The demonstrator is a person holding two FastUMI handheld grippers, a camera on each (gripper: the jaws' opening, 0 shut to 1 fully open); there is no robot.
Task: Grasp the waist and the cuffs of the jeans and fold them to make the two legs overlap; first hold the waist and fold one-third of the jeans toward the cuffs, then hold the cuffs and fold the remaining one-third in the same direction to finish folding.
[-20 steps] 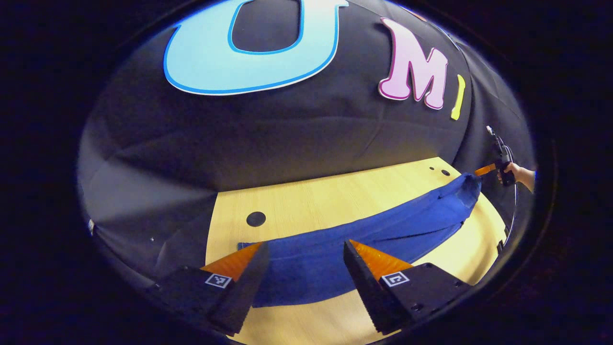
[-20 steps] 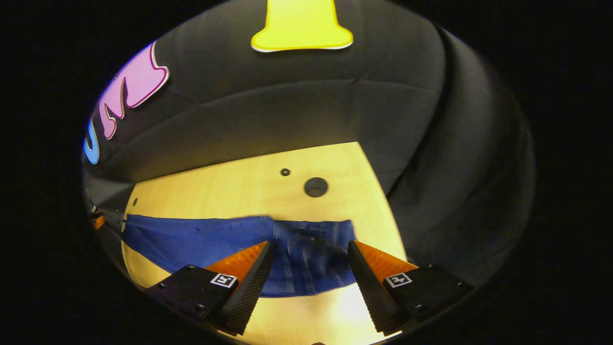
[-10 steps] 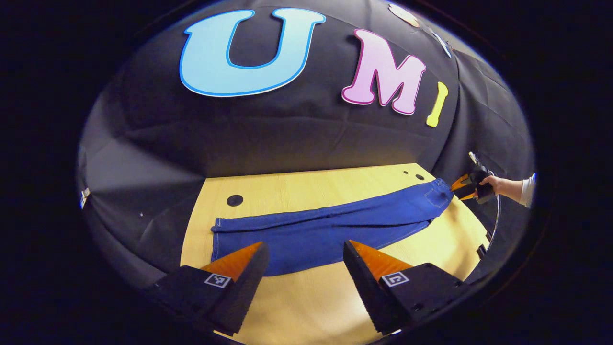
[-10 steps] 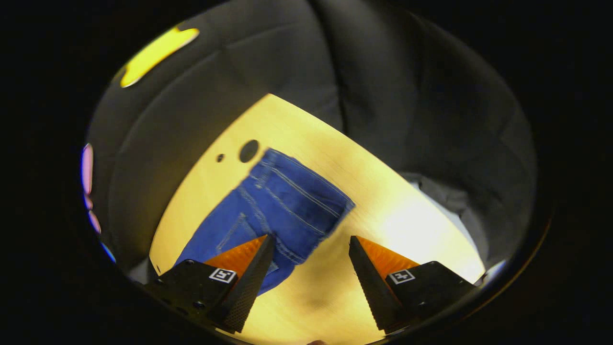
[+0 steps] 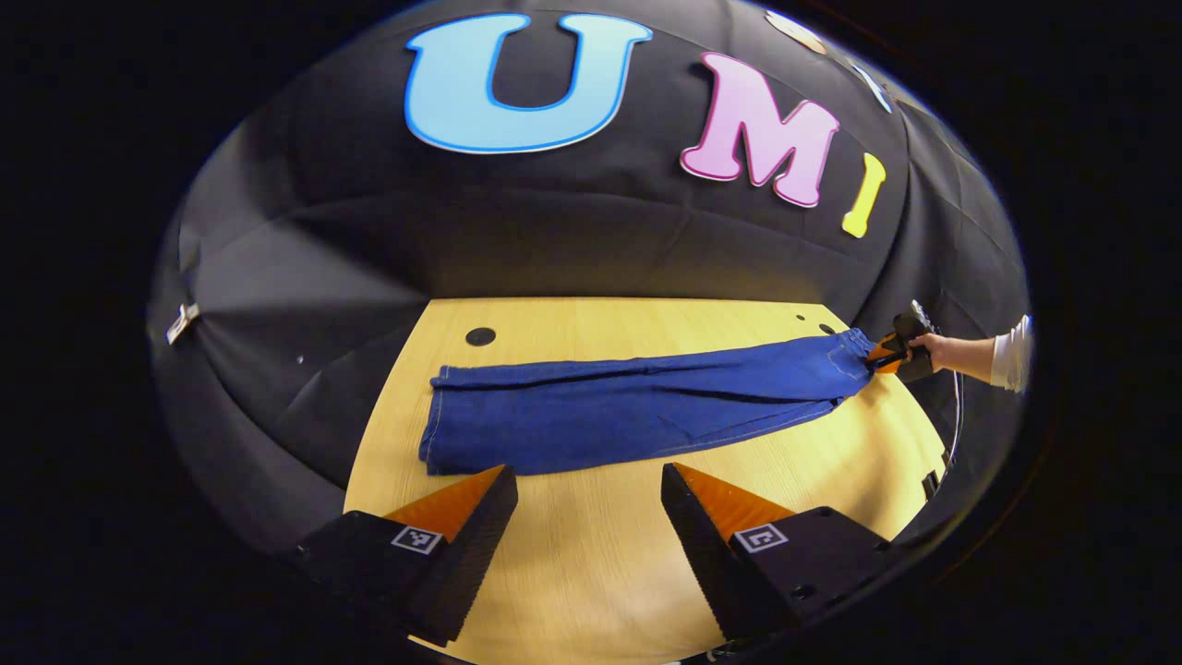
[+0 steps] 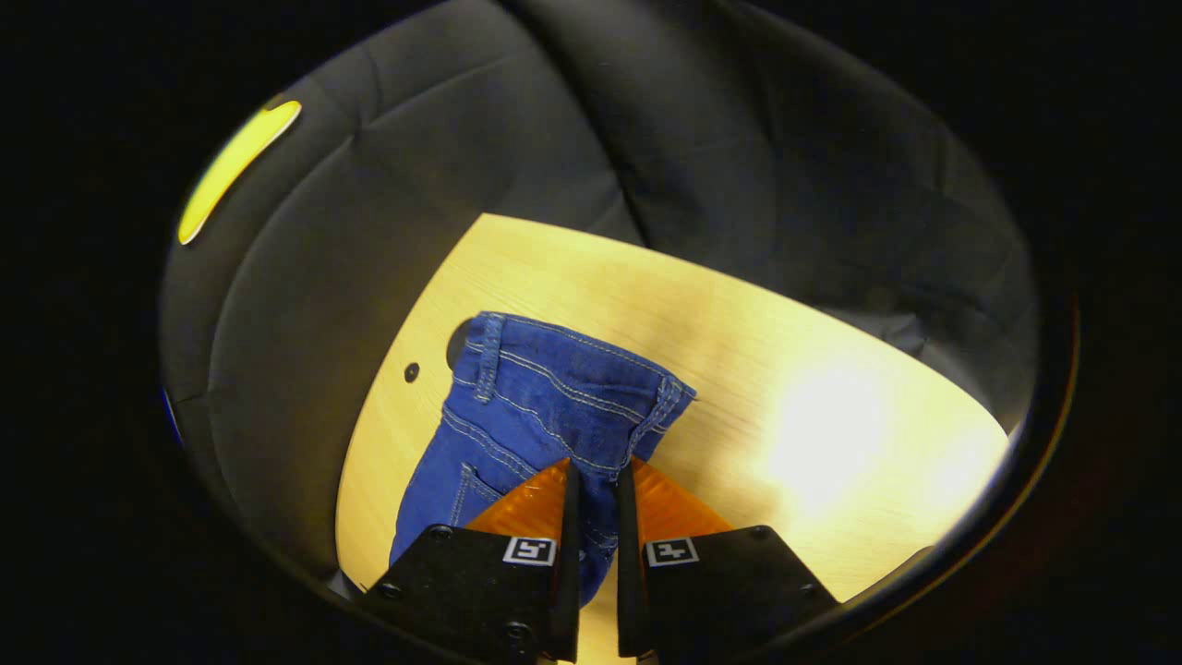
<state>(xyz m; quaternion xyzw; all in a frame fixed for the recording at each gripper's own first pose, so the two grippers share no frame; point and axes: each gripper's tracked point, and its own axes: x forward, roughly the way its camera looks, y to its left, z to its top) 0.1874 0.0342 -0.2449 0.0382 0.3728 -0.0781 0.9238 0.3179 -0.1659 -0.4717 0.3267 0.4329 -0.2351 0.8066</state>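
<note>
In the left gripper view the jeans [image 5: 637,411] lie flat and lengthwise on the table [image 5: 600,563], cuffs at the left end, waist at the far right end. The left gripper [image 5: 589,480] sits nearer than the jeans, over bare tabletop, apart from the cloth. A round hole [image 5: 479,336] lies beyond the cuffs — between them and the booth wall. At the waist end sits the right gripper [image 5: 888,354], a hand [image 5: 928,348] behind it.

In the right gripper view the right gripper [image 6: 593,480] sits at the waistband's near edge — cloth between its fingers.
</note>
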